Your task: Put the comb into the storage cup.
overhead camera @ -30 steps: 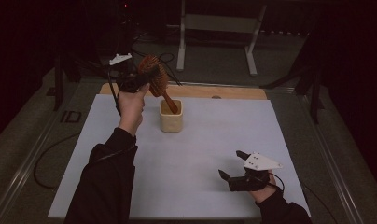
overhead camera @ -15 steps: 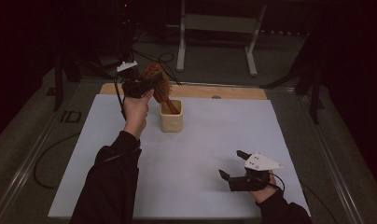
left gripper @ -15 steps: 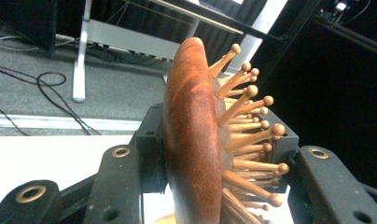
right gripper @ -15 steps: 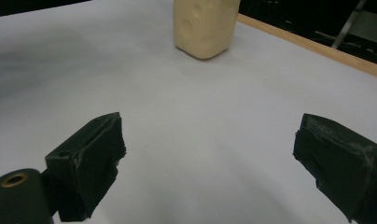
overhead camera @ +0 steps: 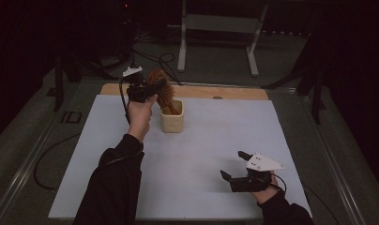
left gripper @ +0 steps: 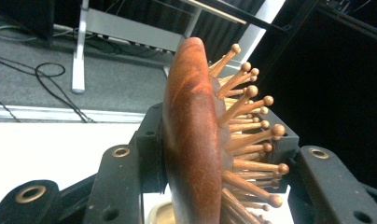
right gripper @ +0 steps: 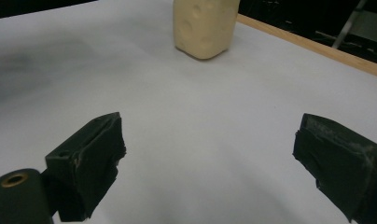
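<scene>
Dark room, white worktop under the rig. Left gripper (overhead camera: 141,90) clamps the brush (left gripper: 196,140) by its wooden head, near the far edge, handle down in the cup (overhead camera: 171,118). Wood is rigid, light and smooth: likely slippery across the polished back. Pins look snappable; grip the solid head rim. Right gripper (right gripper: 214,158) rests wide, empty, near the front right corner.

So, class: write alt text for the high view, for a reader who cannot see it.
The left tongs hold a wooden hairbrush by its head above a cream cup, with the handle reaching down into it. The right tongs rest open near the front right of the white table.
</scene>
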